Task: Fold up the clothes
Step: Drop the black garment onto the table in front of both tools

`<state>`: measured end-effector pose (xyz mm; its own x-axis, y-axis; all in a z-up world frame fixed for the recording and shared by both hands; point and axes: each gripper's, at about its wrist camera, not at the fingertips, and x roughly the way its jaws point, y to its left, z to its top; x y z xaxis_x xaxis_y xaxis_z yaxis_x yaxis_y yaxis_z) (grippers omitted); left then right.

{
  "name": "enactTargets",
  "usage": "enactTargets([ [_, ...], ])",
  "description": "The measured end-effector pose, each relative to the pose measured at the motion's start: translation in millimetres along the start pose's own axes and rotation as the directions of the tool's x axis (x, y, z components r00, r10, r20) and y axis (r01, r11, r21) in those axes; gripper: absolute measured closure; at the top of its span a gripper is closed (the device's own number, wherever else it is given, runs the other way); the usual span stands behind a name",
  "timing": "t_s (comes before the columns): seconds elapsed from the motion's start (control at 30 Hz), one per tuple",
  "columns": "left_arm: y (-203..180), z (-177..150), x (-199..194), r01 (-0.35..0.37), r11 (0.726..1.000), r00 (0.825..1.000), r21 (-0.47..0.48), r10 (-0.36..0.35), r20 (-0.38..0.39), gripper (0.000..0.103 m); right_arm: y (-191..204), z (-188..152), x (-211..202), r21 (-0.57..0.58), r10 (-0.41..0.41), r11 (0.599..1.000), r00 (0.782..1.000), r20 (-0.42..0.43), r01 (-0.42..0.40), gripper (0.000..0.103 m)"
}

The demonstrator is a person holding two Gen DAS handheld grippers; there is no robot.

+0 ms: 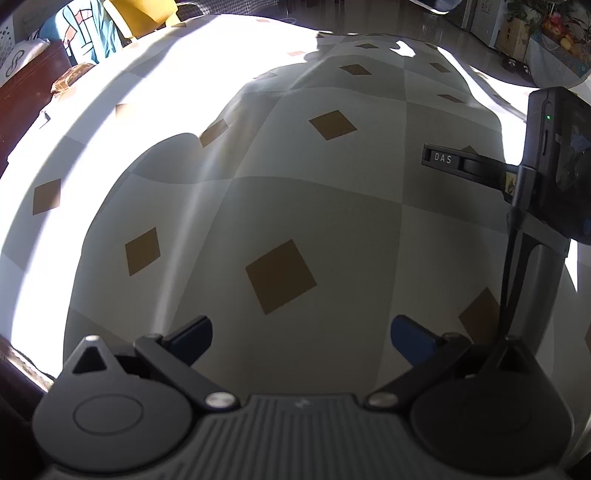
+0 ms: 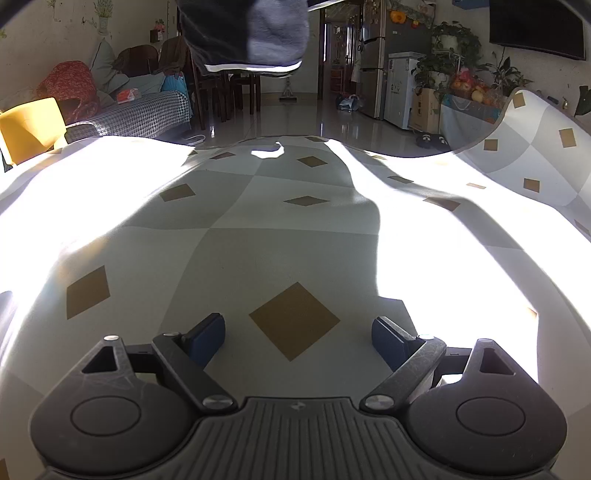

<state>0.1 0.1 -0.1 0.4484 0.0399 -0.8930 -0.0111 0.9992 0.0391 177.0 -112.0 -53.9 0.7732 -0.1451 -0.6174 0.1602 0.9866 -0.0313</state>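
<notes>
left gripper [image 1: 301, 338] pitched steeply down, right gripper [image 2: 298, 338] shallower

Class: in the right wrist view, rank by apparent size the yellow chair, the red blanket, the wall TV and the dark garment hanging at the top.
1. Dark garment, though nearness inflates it.
2. Wall TV.
3. Yellow chair and red blanket look alike; unranked.

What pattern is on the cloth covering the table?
Pale cream and grey checks with tan-brown diamonds on the tablecloth; it shows best in the right wrist view.
</notes>
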Motion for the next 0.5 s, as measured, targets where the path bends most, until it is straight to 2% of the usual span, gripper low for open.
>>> enactTargets([
  [0.13, 0.3, 1.4, 0.9, -0.007, 1.0, 1.0, -0.012, 0.007, 0.006, 0.0, 0.0, 0.0, 0.1, 0.0, 0.0, 1.0, 1.0, 0.0, 0.0, 0.016],
  [0.23, 6.2, 9.6, 8.1, 0.002, 1.0, 1.0, -0.027, -0.003, -0.03, 0.0, 0.0, 0.1, 0.2, 0.0, 0.0, 1.0, 1.0, -0.001, 0.0, 0.016],
  [0.37, 5.6, 2.8, 5.9, -0.004, 1.0, 1.0, -0.026, 0.004, -0.006, 0.0, -0.2, 0.3, 0.8, 0.0, -0.003, 1.0, 1.0, -0.002, 0.003, 0.013],
  [0.5, 5.8, 4.6, 9.9, -0.009, 1.0, 1.0, -0.021, 0.008, -0.013, 0.0, 0.4, -1.2, 0.9, 0.003, -0.004, 1.0, 1.0, -0.004, 0.004, 0.011],
])
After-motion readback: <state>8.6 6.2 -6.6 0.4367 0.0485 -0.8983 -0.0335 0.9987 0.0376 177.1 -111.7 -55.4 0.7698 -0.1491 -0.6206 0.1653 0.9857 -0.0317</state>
